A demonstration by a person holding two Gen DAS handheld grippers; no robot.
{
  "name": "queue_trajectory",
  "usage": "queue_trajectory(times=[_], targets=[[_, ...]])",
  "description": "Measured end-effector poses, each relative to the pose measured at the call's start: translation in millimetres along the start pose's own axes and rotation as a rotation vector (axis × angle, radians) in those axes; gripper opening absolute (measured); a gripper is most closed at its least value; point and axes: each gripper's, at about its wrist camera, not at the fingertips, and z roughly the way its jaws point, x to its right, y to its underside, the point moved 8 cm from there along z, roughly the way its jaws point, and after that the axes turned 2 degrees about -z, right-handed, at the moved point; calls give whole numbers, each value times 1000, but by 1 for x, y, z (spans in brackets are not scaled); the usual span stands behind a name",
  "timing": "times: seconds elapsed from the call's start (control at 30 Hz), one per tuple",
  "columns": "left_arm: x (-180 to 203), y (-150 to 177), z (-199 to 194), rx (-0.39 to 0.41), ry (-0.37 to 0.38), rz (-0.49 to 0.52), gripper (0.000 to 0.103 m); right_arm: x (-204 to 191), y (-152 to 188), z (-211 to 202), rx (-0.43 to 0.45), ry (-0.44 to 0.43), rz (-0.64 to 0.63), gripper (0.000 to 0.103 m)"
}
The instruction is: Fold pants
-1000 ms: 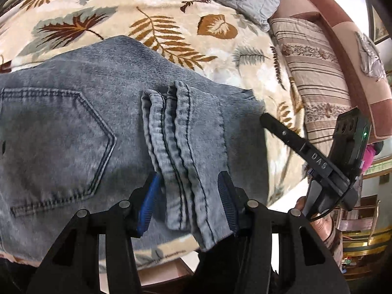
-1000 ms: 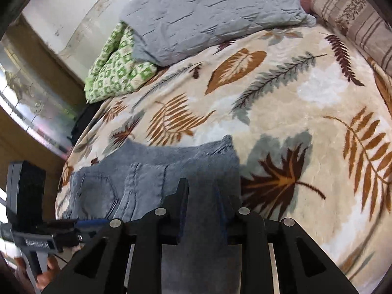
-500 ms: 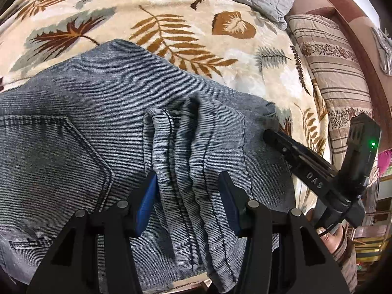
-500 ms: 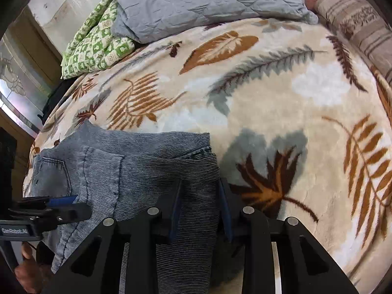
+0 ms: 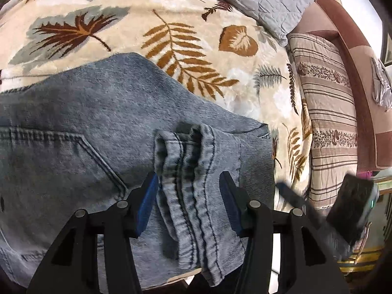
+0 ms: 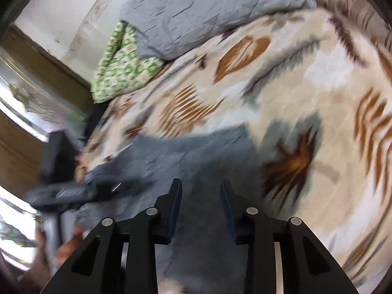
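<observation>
Left wrist view: the left gripper (image 5: 188, 191) is angling steeply down over the faded grey-blue denim pants (image 5: 85, 127), its blue-padded jaws standing apart on either side of the bunched, double-stitched leg hems (image 5: 188, 171); whether the pads are pressing the cloth, cannot tell. The pants are lying folded on the plush cream blanket with brown and grey leaf print (image 5: 171, 36), back pocket showing at left. Right wrist view, blurred: the right gripper (image 6: 201, 193) is sloping down over the denim, jaws just having been opening, fabric beneath them, pads not touching it. A quilted grey pillow (image 6: 208, 9) and a green-and-white patterned cloth (image 6: 122, 66) are sitting at the blanket's far edge.
</observation>
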Motion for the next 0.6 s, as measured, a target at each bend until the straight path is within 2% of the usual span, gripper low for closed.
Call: queue_trajectory(times=[0.13, 0.2, 0.3, 0.43, 0.53, 0.6], targets=[[-3, -1, 3, -43, 51, -27, 53, -25, 46, -5, -100, -92, 9, 43], [-3, 2, 2, -62, 86, -39, 58, -39, 74, -6, -161, -170, 51, 45], [-3, 9, 2, -84, 130, -39, 64, -50, 99, -4, -204, -245, 104, 56], [-3, 19, 10, -138, 153, -54, 69, -42, 104, 15, -207, -243, 196, 56], [2, 25, 14, -149, 163, -46, 76, -31, 95, 28, -170, -290, 335, 56], [6, 25, 12, -154, 180, -42, 75, -32, 93, 36, -146, -339, 392, 55]])
